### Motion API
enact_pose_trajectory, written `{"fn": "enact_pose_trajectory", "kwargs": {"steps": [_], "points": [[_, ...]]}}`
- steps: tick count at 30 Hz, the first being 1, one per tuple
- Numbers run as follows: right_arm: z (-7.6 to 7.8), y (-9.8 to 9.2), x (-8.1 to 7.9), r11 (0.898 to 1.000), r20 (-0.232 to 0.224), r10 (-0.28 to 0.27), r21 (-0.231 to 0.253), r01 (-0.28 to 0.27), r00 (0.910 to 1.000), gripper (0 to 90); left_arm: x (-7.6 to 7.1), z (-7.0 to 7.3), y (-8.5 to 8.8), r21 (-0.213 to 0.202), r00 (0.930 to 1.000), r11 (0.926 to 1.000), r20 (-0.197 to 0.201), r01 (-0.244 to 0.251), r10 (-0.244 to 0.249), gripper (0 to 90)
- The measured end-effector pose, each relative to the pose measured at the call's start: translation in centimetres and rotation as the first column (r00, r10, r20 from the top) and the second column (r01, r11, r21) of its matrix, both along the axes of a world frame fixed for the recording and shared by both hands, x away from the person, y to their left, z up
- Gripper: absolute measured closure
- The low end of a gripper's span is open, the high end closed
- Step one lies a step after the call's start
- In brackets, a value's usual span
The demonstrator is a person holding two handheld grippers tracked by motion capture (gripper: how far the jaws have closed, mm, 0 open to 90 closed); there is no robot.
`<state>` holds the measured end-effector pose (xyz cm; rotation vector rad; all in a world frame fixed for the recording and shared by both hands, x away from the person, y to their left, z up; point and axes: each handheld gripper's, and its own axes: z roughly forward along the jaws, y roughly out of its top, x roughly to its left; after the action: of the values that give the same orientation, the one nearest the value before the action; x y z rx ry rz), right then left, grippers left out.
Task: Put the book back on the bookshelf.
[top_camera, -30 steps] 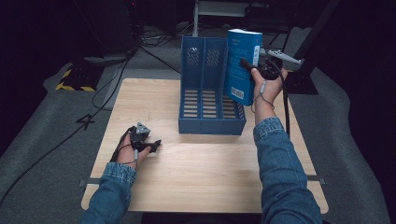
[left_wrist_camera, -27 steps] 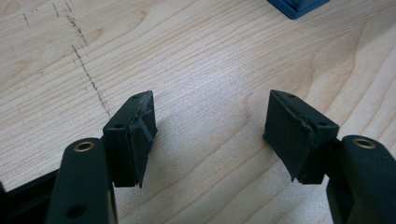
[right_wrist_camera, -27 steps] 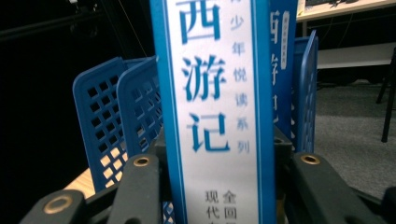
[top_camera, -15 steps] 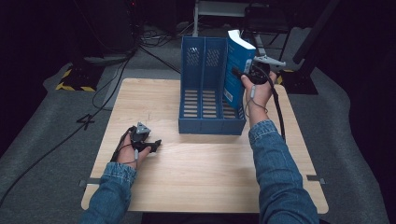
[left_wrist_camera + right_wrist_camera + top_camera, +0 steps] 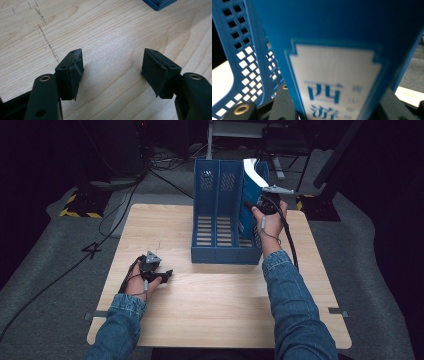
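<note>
Step in hand: slot book (image 5: pixel 248 202) into rack (image 5: pixel 218 215), right-hand bay.
Right gripper (image 5: pixel 256 210) pinches book near spine; book upright, partly down in bay, top above rim.
Left gripper (image 5: pixel 161 276) spread, nothing between, resting on table (image 5: pixel 220 305), apart from rack.
Advice: keep book vertical, clear divider, lower to floor, then release; steady rack if it slides.
Writing: white cover label (image 5: pixel 335 87), blue Chinese characters "西游" legible; smaller text blurred.

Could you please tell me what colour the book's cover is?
Blue with a white label panel on the book, clearest in the right gripper view.
</note>
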<state>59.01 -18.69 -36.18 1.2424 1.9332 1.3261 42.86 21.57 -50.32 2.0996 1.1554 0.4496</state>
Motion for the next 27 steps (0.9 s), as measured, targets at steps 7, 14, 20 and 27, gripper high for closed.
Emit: {"fn": "enact_pose_trajectory", "kwargs": {"steps": [7,14,20,27], "points": [[-2.4,0.4,0.3,0.999,-0.038,-0.019,-0.028,0.018,0.9991,59.6,0.0,0.0,0.0,0.000,1.0000,1.0000,-0.001,0.001,-0.001,34.3],[-3.0,0.6,-0.1,0.999,-0.017,-0.046,-0.014,0.046,0.9988,59.2,0.0,0.0,0.0,-0.001,1.0000,1.0000,0.002,0.001,-0.001,34.3],[-3.4,0.7,-0.6,0.998,0.003,-0.068,-0.016,0.068,0.9977,58.8,0.0,0.0,0.0,-0.001,1.0000,1.0000,0.004,0.000,0.000,34.3],[-3.4,1.2,-0.7,0.994,0.016,-0.102,-0.043,0.103,0.9947,59.5,0.0,0.0,0.0,0.001,1.0000,1.0000,0.005,0.000,0.000,34.2]]}}
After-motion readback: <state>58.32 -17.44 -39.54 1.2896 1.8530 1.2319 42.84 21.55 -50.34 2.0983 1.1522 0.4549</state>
